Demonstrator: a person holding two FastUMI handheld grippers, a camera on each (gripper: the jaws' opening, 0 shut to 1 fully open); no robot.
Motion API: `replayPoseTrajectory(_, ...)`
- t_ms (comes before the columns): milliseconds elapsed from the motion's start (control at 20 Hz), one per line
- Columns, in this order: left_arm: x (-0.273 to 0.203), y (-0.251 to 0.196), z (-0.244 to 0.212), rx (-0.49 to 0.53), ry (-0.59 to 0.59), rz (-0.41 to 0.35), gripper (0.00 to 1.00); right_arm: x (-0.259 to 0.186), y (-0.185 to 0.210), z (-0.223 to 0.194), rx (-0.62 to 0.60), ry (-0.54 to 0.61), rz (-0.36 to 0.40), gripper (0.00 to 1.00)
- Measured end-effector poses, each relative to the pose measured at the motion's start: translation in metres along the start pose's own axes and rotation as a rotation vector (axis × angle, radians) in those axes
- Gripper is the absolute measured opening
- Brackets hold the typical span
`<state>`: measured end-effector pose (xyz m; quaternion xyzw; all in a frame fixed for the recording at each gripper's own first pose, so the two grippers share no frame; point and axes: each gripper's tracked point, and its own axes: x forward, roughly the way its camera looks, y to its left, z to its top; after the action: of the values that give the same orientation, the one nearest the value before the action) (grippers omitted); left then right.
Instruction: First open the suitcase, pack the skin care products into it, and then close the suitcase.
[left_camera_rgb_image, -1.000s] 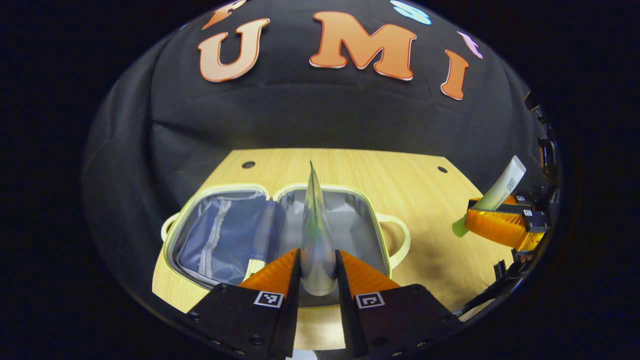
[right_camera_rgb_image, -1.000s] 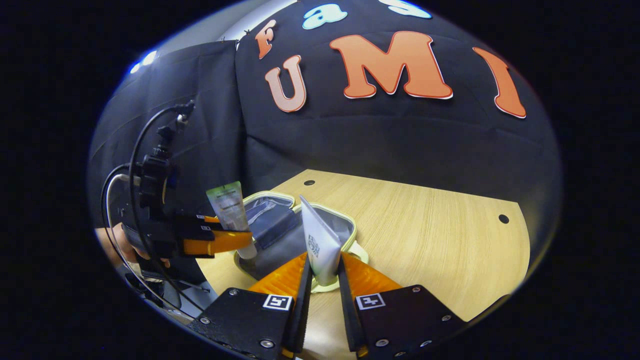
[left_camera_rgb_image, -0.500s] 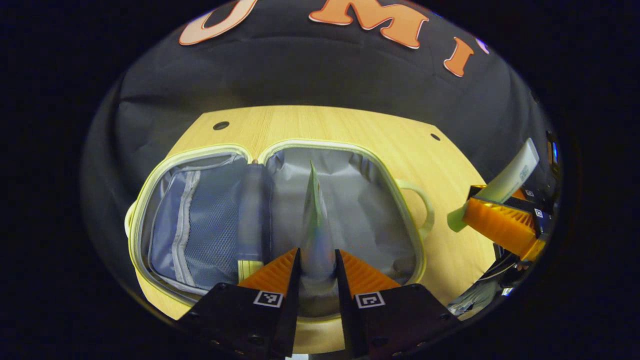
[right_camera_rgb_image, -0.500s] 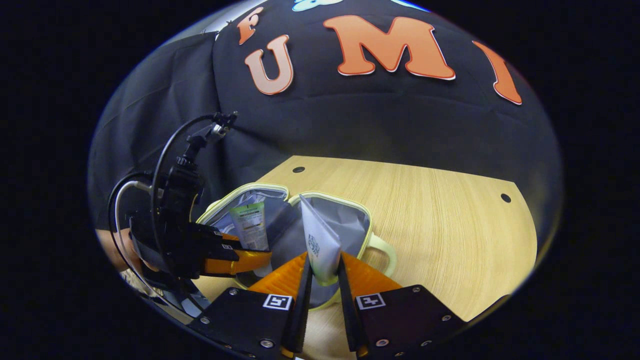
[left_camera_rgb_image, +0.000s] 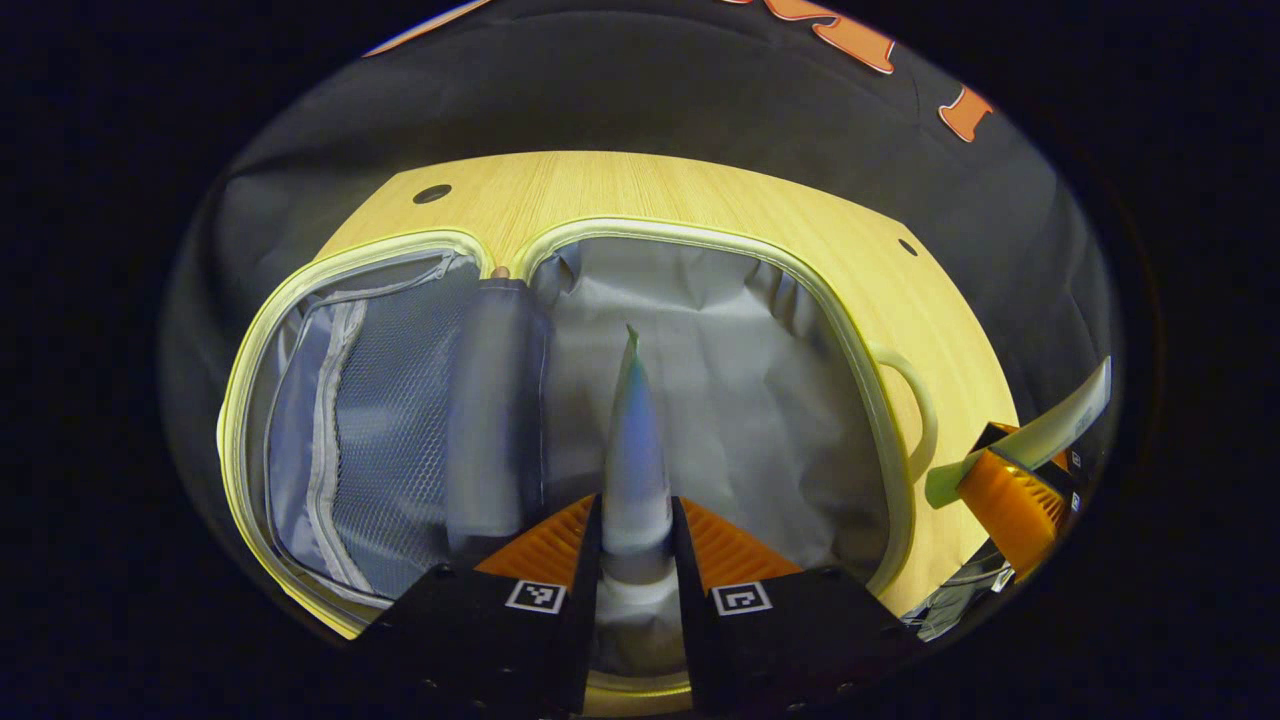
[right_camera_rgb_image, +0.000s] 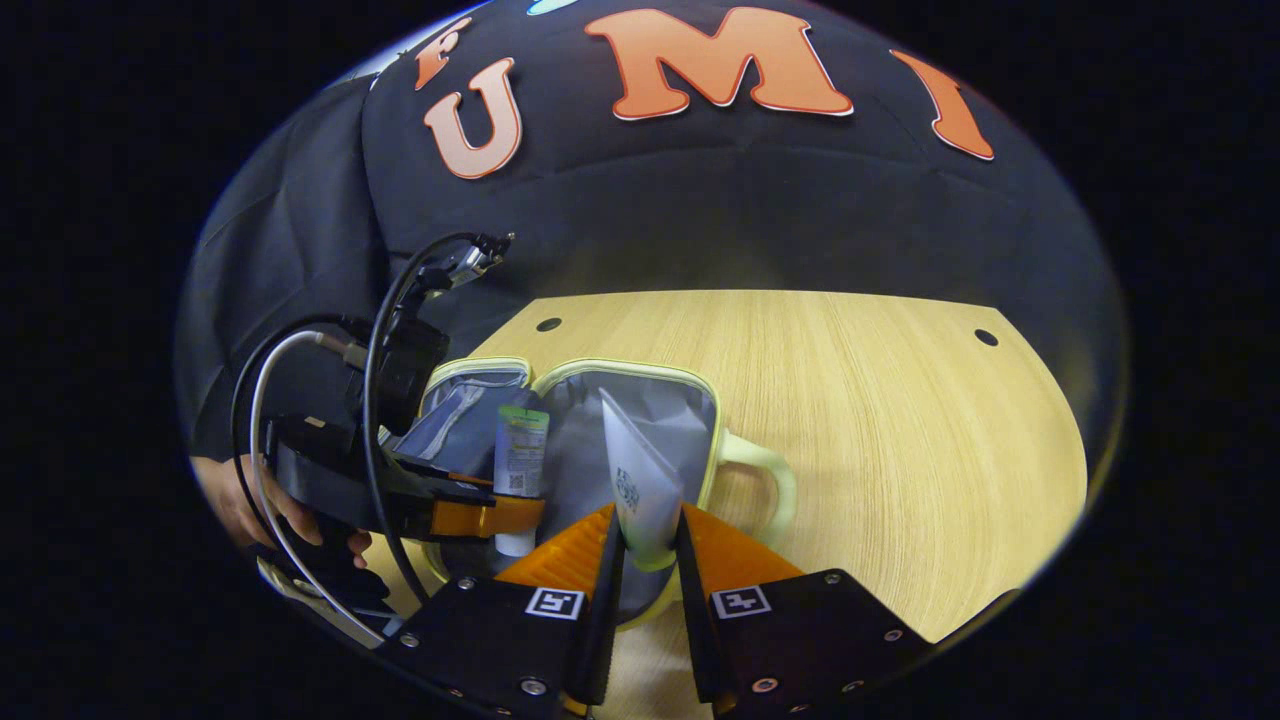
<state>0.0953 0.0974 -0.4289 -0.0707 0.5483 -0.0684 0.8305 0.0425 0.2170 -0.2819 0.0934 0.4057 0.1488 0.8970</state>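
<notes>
- We see the small pale-yellow zip-round suitcase (left_camera_rgb_image: 880, 400) lying fully open on the light wooden bench (right_camera_rgb_image: 880, 420), nearer the bench's left edge in the right gripper view.
- Its left half has a grey mesh zip pocket (left_camera_rgb_image: 380, 400); its right half is lined in plain grey cloth (left_camera_rgb_image: 740, 380). We see nothing lying loose in either half.
- Our left gripper (left_camera_rgb_image: 637, 520) is clenched on a slim grey-green skin care tube (left_camera_rgb_image: 634, 450), cap down, crimped end up, held over the right half.
- Our right gripper (right_camera_rgb_image: 650, 540) grips a white skin care tube with a pale green cap (right_camera_rgb_image: 640, 490) above the suitcase's near right edge, beside the looped handle (right_camera_rgb_image: 770, 480).
- Both tubes carry labels with small print, too small for us to read.
</notes>
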Motion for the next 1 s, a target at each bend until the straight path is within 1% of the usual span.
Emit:
replayPoseTrajectory(150,0.008,0.002,-0.001,-0.008,0.017,0.031,0.4,0.002,-0.002,0.002,0.011,0.007,-0.003,0.33)
replayPoseTrajectory(250,0.01,0.003,0.0,-0.011,0.006,0.035,0.43,0.004,-0.004,0.001,0.012,0.018,-0.007,0.33)
replayPoseTrajectory(300,0.008,-0.001,0.0,-0.018,-0.01,0.022,0.43,0.006,-0.006,-0.001,0.009,0.024,-0.015,0.33)
replayPoseTrajectory(350,0.0,-0.004,0.004,-0.025,-0.038,-0.004,0.46,0.007,-0.005,-0.003,0.009,0.04,-0.007,0.33)
replayPoseTrajectory(400,-0.005,-0.009,0.003,-0.013,-0.052,-0.023,0.56,0.009,-0.003,-0.004,0.009,0.052,-0.001,0.33)
replayPoseTrajectory(450,-0.014,-0.007,0.003,0.002,-0.062,-0.025,0.61,0.011,-0.001,-0.006,0.006,0.065,0.008,0.33)
replayPoseTrajectory(500,-0.022,-0.005,0.004,0.007,-0.078,-0.023,0.65,0.013,0.0,-0.006,0.001,0.073,0.01,0.33)
replayPoseTrajectory(600,-0.045,0.0,0.01,0.003,-0.131,-0.032,0.65,0.019,0.005,-0.007,-0.006,0.09,0.022,0.33)
replayPoseTrajectory(650,-0.06,0.005,0.015,0.006,-0.164,-0.027,0.73,0.023,0.007,-0.009,-0.007,0.105,0.024,0.32)
replayPoseTrajectory(700,-0.072,0.012,0.019,0.01,-0.2,-0.018,0.79,0.027,0.01,-0.012,-0.006,0.117,0.029,0.33)
replayPoseTrajectory(750,-0.088,0.02,0.027,0.006,-0.241,-0.014,0.89,0.031,0.015,-0.014,-0.003,0.132,0.034,0.33)
replayPoseTrajectory(800,-0.102,0.026,0.032,-0.005,-0.281,-0.017,0.84,0.036,0.018,-0.017,-0.003,0.145,0.042,0.33)
replayPoseTrajectory(900,-0.13,0.047,0.045,-0.032,-0.355,0.001,0.84,0.048,0.025,-0.026,-0.004,0.183,0.05,0.33)
replayPoseTrajectory(950,-0.14,0.066,0.044,-0.031,-0.359,0.046,0.84,0.053,0.024,-0.032,-0.003,0.205,0.046,0.33)
replayPoseTrajectory(1000,-0.148,0.079,0.044,-0.035,-0.371,0.073,0.89,0.058,0.022,-0.036,0.001,0.226,0.041,0.33)
